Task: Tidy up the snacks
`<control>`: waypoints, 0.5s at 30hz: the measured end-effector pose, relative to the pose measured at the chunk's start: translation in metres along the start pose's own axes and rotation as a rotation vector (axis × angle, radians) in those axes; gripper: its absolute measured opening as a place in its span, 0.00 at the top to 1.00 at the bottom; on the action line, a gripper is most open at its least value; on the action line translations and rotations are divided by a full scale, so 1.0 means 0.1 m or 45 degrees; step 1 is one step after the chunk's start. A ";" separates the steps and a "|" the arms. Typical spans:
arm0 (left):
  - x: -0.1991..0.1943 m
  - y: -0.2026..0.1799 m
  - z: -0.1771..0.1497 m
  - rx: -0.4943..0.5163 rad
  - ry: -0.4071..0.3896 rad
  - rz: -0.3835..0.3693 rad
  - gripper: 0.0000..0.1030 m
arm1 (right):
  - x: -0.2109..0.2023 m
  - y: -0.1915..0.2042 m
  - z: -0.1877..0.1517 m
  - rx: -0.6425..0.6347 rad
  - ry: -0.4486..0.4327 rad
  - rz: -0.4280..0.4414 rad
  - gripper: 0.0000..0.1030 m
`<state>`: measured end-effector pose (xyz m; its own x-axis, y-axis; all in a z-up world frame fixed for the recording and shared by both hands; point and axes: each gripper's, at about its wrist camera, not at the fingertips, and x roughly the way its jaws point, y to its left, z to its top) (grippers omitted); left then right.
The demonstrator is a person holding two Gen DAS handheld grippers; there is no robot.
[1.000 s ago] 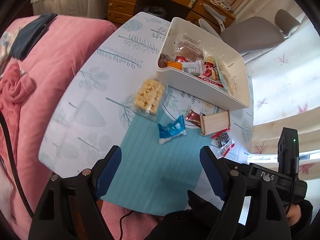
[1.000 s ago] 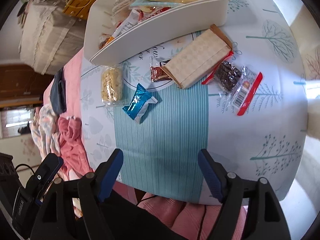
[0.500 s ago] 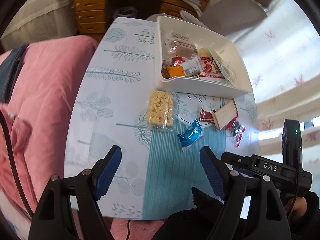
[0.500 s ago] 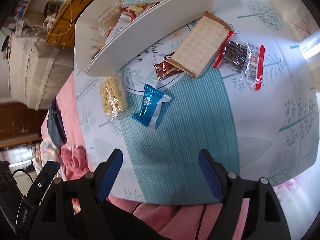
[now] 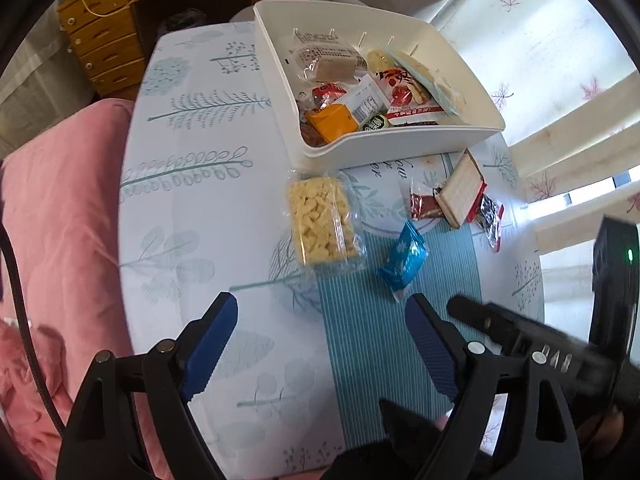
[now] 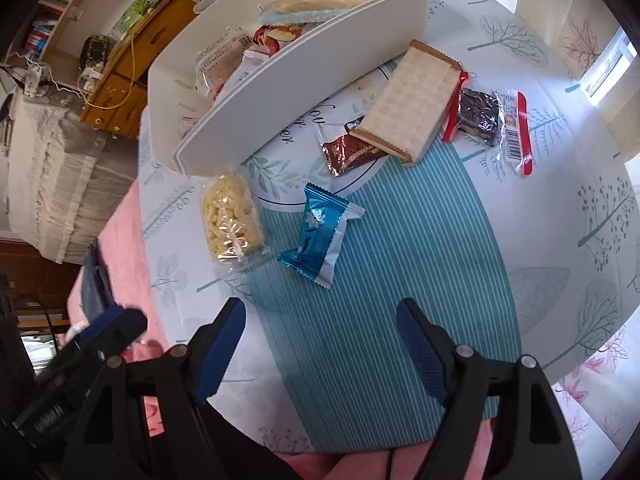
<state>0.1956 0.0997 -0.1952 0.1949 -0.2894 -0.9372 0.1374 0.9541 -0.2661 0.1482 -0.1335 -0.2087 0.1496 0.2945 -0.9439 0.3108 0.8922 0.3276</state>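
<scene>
A white bin point(image 5: 400, 144) point(image 6: 304, 72) holding several wrapped snacks stands at the far side of the round table. In front of it lie a clear pack of yellow puffed snack point(image 5: 322, 220) point(image 6: 232, 220), a blue wrapper point(image 5: 402, 262) point(image 6: 320, 236), a dark red candy point(image 5: 422, 204) point(image 6: 348, 154), a beige wafer pack point(image 5: 462, 192) point(image 6: 412, 108) and a dark brownie pack point(image 5: 490, 216) point(image 6: 480, 114). My left gripper point(image 5: 322, 304) hovers just short of the yellow pack, its jaws opening with nothing between them. My right gripper point(image 6: 320, 308) hangs open and empty short of the blue wrapper.
The tree-print tablecloth point(image 5: 192, 184) has a teal striped patch under both grippers. Pink bedding point(image 5: 60, 220) borders the table on the left. Wooden drawers point(image 5: 108, 40) stand behind it. The right-hand tool's black body point(image 5: 560, 356) crosses the left wrist view's lower right.
Both views have rolled and drawn closer to the loose snacks. The yellow pack now sits ahead of the left jaws, the blue wrapper ahead of the right. The left jaws stand slightly wider.
</scene>
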 end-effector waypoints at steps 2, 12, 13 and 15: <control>0.12 0.03 0.09 -0.012 0.015 0.000 0.18 | 0.05 0.04 -0.01 -0.021 -0.007 -0.057 0.24; 0.71 0.11 0.51 -0.119 0.088 -0.061 0.18 | 0.41 0.17 0.06 -0.094 -0.018 -0.228 0.24; 0.77 0.10 0.54 -0.130 0.095 -0.071 0.18 | 0.43 0.17 0.07 -0.093 -0.026 -0.234 0.24; 0.86 0.07 0.57 -0.132 0.094 -0.070 0.18 | 0.49 0.17 0.08 -0.114 -0.043 -0.250 0.24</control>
<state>0.2690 0.0775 -0.2650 0.1173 -0.3390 -0.9335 0.0440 0.9408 -0.3361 0.1689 -0.1063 -0.2493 0.1261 0.1019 -0.9868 0.2528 0.9586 0.1313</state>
